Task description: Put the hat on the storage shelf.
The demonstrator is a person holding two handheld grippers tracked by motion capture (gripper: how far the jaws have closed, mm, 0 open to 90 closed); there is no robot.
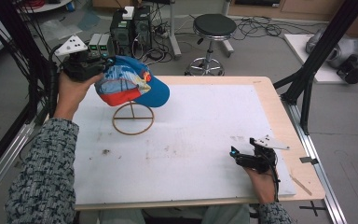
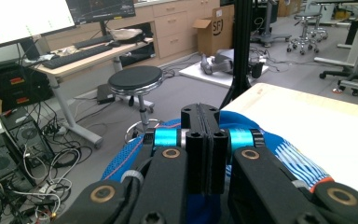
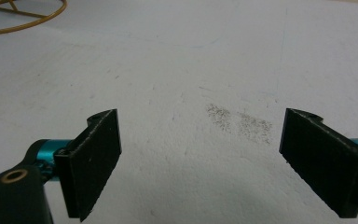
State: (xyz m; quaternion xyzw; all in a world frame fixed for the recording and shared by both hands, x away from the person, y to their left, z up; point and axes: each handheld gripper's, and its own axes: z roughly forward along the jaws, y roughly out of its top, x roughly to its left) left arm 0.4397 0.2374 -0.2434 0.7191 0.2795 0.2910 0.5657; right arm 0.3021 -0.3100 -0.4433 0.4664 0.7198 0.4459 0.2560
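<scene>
My left gripper (image 1: 103, 63), upper left of the high view, has its jaws pinched together on the back edge of the cap (image 1: 131, 84). In the left gripper view the blue fabric (image 2: 279, 149) sits just under the closed jaws. The cap hangs over the wire stand (image 1: 133, 118), apparently on its top, though I can't confirm contact.

My right gripper (image 1: 249, 158), lower right of the high view, is spread wide over the white board (image 1: 205, 140) with nothing in it.

Risks:
- thin fabric pinch, so the cap could slip out when I move
- the brim may snag the stand and tip it, since it looks light
- the cap may land off-centre and slide off

Count: 1 cap, 1 stand, 2 grippers, 1 board.
</scene>
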